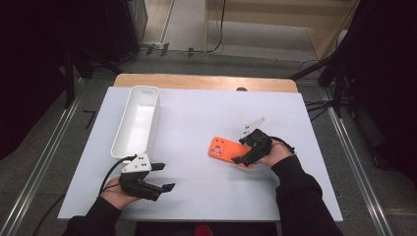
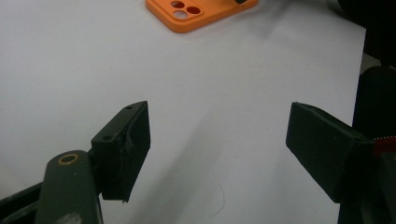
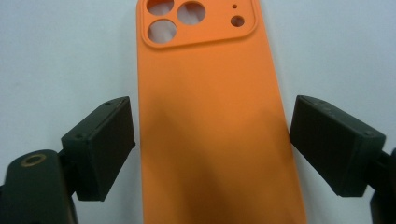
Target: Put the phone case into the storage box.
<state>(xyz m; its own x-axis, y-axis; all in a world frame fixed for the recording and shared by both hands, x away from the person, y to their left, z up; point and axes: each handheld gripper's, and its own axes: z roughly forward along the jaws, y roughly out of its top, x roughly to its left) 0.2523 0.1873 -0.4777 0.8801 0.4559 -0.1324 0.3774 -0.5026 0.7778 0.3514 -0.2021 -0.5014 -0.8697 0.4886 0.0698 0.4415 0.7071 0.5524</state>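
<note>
Right tongs (image 3: 212,140) stand with both jaws apart, one on each long side of the orange phone case (image 3: 212,121); in the right gripper view a narrow strip of worktop shows between each jaw and the case edge, so neither jaw presses on it. Whether the jaws rest on the worktop cannot be told.

Orange phone case — position: it lies flat on the white worktop (image 1: 196,128), back side up, right of centre in the high view (image 1: 223,148). Its camera cut-outs point away from the right tongs (image 1: 250,151). In the left gripper view the camera end of the case (image 2: 196,14) shows at the top edge, well apart from the left tongs.

Left tongs (image 1: 162,177) are held near the front left of the worktop, jaws wide apart with nothing between them — only bare white surface shows in the gap (image 2: 217,140).

Container: a long white rectangular bin (image 1: 137,120) stands on the left part of the worktop, open side up. Its interior is empty. Its near end sits just beyond the left tongs, well apart from the phone case.
</note>
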